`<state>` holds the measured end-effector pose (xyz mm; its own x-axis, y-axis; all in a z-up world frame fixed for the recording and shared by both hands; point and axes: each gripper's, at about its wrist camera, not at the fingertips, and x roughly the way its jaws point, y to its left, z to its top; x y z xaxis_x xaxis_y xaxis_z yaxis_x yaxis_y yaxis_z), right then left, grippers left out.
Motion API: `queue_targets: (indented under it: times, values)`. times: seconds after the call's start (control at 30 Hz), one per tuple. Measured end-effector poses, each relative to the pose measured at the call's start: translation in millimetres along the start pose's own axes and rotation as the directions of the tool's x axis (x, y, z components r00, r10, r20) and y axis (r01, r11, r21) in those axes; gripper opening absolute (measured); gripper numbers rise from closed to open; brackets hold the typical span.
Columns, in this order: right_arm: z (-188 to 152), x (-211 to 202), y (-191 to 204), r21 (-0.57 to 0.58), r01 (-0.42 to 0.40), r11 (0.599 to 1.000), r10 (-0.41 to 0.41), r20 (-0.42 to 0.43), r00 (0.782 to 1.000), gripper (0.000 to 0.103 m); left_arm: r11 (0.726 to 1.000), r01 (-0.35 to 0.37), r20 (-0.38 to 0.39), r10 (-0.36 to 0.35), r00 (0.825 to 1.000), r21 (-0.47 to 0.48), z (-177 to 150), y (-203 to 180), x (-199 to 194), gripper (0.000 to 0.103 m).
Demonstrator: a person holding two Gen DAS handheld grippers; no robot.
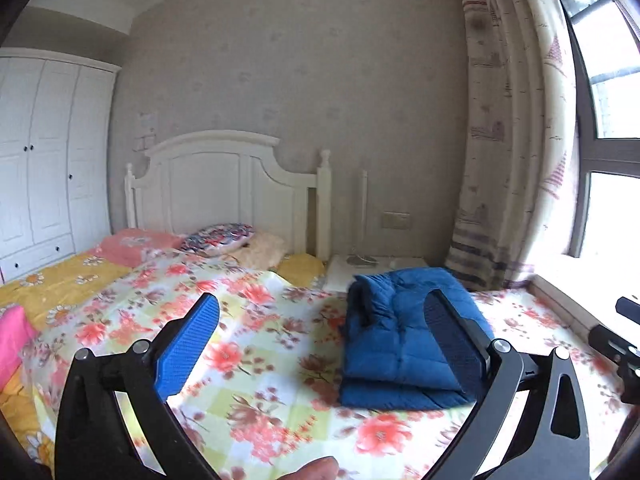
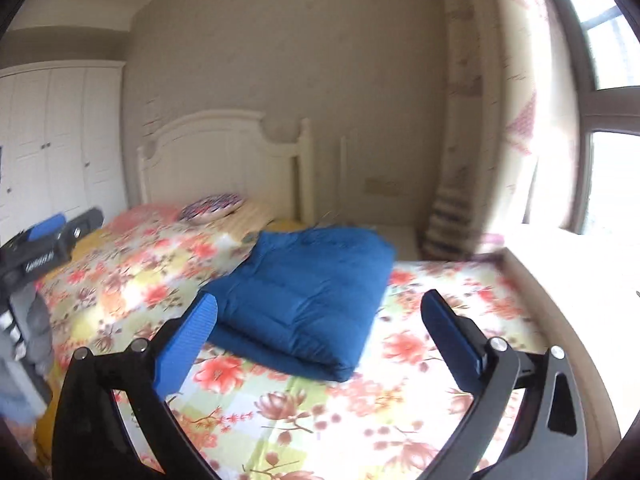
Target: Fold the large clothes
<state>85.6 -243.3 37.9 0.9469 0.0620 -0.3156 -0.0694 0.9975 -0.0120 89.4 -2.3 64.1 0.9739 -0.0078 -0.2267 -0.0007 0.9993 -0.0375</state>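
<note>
A blue quilted jacket (image 1: 394,340) lies folded into a thick rectangle on the floral bedspread (image 1: 256,344). My left gripper (image 1: 324,304) is open above the bed, its right finger in front of the jacket's right side and nothing between the pads. In the right wrist view the same folded jacket (image 2: 304,300) lies ahead. My right gripper (image 2: 320,304) hangs open above and in front of it, holding nothing. The left gripper (image 2: 48,240) shows at that view's left edge. A black part of the right gripper (image 1: 624,340) shows at the left wrist view's right edge.
A white headboard (image 1: 224,184) and pillows (image 1: 216,238) stand at the bed's far end. A white wardrobe (image 1: 44,160) fills the left wall. A curtain (image 1: 512,140), a window (image 1: 612,100) and a pale ledge (image 2: 560,280) line the right side. A fingertip (image 1: 316,470) shows at the bottom.
</note>
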Motion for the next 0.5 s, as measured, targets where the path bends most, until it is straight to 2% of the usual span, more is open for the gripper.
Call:
queue_targets:
  times: [0.1,0.23,0.5]
  values:
    - [-13.2,-7.2,5.2,0.003,0.061,0.998,-0.061,-0.053,0.997,0.101,1.0,0.015,-0.047,-0.014,0.999,0.024,-18.5,-15.1,-2.7,0.099]
    - [-38.1,-3.2,-4.4,0.044,0.059,0.997,-0.055,-0.105,0.993,0.101,0.997,0.049,-0.141,-0.04,0.989,0.062,-44.1,-26.8,2.5,0.099]
    - [-53.3,21.1,18.5,0.003,0.069,0.998,-0.068,-0.143,0.987,0.101,0.995,0.058,-0.19,-0.042,0.981,0.08,-63.5,-26.6,10.8,0.099]
